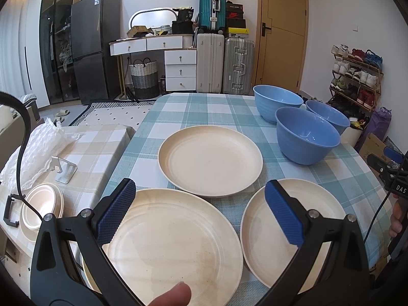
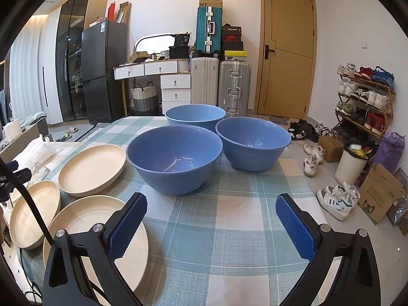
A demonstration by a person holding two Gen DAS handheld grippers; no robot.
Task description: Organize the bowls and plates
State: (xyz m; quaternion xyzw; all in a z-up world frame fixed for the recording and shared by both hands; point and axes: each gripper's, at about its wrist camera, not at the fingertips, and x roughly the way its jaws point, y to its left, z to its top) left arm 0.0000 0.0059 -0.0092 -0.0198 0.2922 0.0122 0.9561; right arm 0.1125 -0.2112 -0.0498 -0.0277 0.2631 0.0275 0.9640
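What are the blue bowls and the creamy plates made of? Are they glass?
Not glass. The three blue round bowls look like glazed ceramic or glossy plastic: they show sharp light spots. The cream round plates look like matte speckled plastic, maybe wheat-straw: dull, no shine.

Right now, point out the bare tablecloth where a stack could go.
Free: the checked cloth under the right gripper, between the nearest blue bowl and the near table edge. Also the far-left corner beyond the far plate. Crowded: the three plates and the bowl cluster.

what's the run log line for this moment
left hand-held gripper: open, empty | right hand-held gripper: open, empty | plates: unstacked | bowls: unstacked
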